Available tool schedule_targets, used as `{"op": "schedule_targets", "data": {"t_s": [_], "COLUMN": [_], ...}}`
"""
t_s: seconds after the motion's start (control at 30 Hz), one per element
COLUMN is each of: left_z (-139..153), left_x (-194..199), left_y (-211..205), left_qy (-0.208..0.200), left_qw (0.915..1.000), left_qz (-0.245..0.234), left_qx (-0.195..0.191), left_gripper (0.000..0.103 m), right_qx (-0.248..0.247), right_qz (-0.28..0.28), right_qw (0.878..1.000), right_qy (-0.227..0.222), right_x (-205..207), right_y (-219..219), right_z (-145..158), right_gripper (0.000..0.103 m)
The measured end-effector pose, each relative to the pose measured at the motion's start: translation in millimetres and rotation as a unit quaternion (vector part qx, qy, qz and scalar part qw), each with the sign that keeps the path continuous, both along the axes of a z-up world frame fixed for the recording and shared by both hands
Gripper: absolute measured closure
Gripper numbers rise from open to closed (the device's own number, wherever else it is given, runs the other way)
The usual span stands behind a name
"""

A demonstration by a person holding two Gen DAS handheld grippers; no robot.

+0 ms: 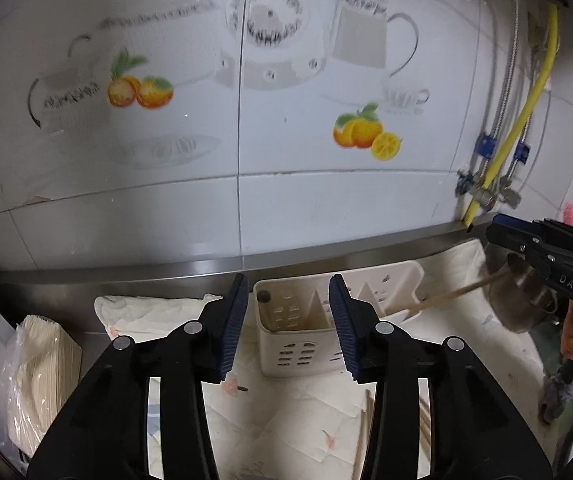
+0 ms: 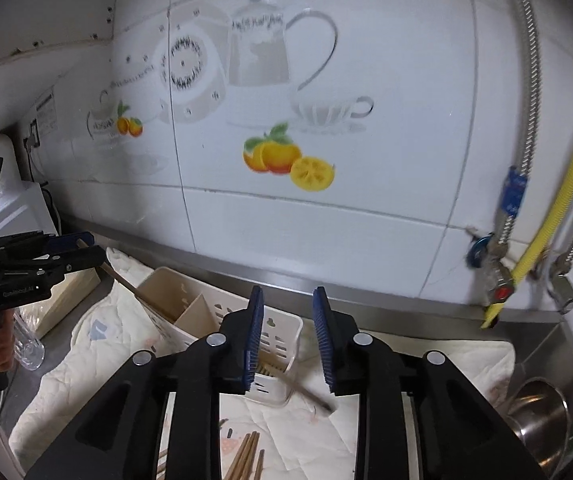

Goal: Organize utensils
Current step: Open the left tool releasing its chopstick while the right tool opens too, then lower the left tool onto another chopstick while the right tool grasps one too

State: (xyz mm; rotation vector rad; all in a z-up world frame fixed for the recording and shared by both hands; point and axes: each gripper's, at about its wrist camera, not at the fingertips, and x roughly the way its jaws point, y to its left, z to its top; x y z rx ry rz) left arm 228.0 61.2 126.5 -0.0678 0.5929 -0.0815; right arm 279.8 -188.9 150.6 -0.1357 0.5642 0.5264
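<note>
From the left wrist view I have the left gripper (image 1: pixel 288 328) hovering over the cream utensil caddy (image 1: pixel 306 332), jaws partly open with nothing between the pads. The caddy stands upright on the quilted cloth (image 1: pixel 286 432) that covers the worktop (image 1: pixel 66 304), near the tiled wall. At the right edge the right gripper (image 1: pixel 498 236) reaches in, and a chopstick (image 1: pixel 454 292) slants from its tip down toward the caddy's right compartment. More loose chopsticks (image 1: pixel 362 436) lie on the cloth in the near right

From the right wrist view the right gripper (image 2: pixel 288 340) shows its jaws partly open and clear of everything; a blurred chopstick (image 2: pixel 306 390) lies below them against the caddy (image 2: pixel 274 328), so I judge it just let go. The left gripper (image 2: pixel 72 246) sits far left with a chopstick (image 2: pixel 126 284) slanting from its tip into the caddy's left side; whether the pads press on it I cannot tell. A bundle of chopsticks (image 2: pixel 246 456) waits on the cloth (image 2: pixel 86 360) nearest me

I judge this the drop-off step. Next I need to bring a gripper down to the loose bundle and close on one stick
</note>
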Motion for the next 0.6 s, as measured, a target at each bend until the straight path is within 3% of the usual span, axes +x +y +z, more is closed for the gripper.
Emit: {"op": "schedule_targets", "data": {"t_s": [0.13, 0.27, 0.6], "left_z": [9.4, 2.6, -59.0], "left_x": [-27.4, -62.0, -128.2], "left_y": [-1.2, -9.4, -22.4], "left_qy": [-0.021, -0.029, 0.003], "left_qw": [0.9997, 0.9996, 0.9998], "left_qz": [0.0, 0.0, -0.007], "left_qx": [-0.008, 0.001, -0.018], "left_gripper": [0.061, 0.061, 0.06], "right_qx": [0.005, 0.006, -0.011], "right_qz": [0.002, 0.011, 0.02], "right_qw": [1.0, 1.0, 0.999], "right_qy": [-0.019, -0.02, 0.038], "right_x": [-31.4, -65.2, -140.9], "right_y": [-12.3, -22.3, -38.7], "right_z": [7.6, -4.2, -90.0], "right_gripper": [0.065, 0.061, 0.056]}}
